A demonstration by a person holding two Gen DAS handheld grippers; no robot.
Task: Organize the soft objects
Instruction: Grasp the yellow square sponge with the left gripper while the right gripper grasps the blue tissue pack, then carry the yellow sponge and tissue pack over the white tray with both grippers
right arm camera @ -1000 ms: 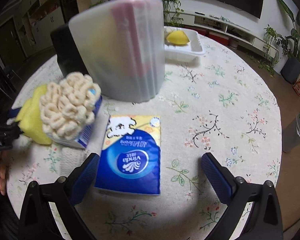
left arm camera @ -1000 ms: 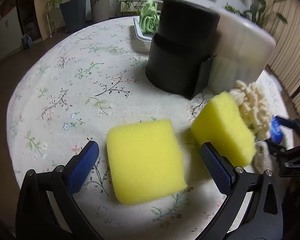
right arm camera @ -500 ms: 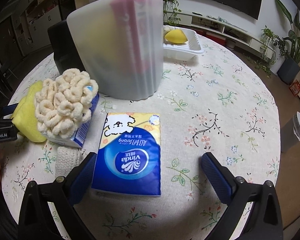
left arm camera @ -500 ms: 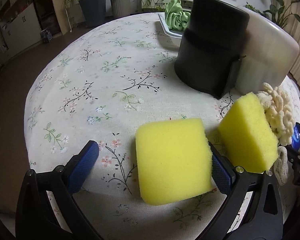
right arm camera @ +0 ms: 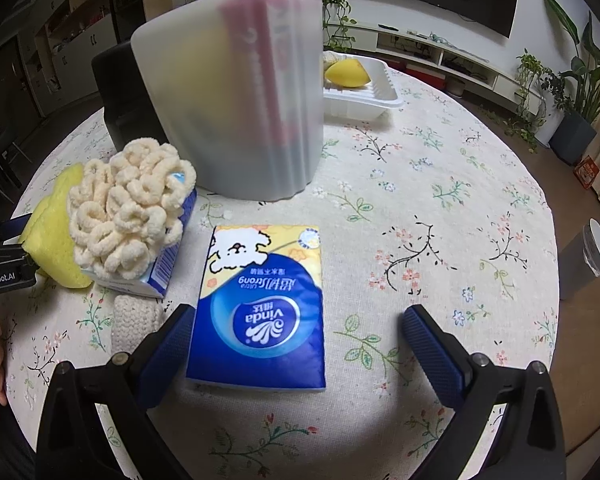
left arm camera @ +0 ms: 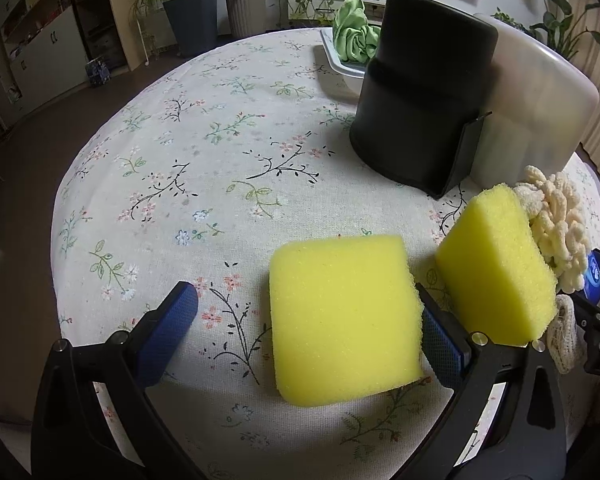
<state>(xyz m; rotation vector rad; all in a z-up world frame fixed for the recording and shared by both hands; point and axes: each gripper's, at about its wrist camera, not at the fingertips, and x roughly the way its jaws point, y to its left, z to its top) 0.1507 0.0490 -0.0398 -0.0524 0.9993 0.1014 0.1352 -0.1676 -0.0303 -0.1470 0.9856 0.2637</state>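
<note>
In the left wrist view a yellow sponge [left arm camera: 342, 316] lies flat on the floral tablecloth between the open fingers of my left gripper [left arm camera: 308, 326], against the right finger. A second yellow sponge [left arm camera: 496, 276] leans tilted to its right, against a cream chenille cloth [left arm camera: 556, 224]. In the right wrist view my right gripper [right arm camera: 296, 340] is open over a blue Vinda tissue pack [right arm camera: 260, 312], whose near left corner is by the left finger. The chenille cloth [right arm camera: 128, 212] rests on a small blue carton [right arm camera: 164, 264], with the tilted sponge [right arm camera: 52, 240] behind it.
A black bin [left arm camera: 420, 100] and a frosted white bin [right arm camera: 236, 96] stand side by side mid-table. A white tray [left arm camera: 340, 64] holds a green cloth [left arm camera: 354, 34]; another tray [right arm camera: 364, 96] holds a yellow object [right arm camera: 346, 72]. A knitted cream piece [right arm camera: 134, 316] lies near the left finger.
My left gripper has shifted left, so the flat sponge now sits against its right finger. My right gripper has drawn slightly closer to the tissue pack. Both stay open.
</note>
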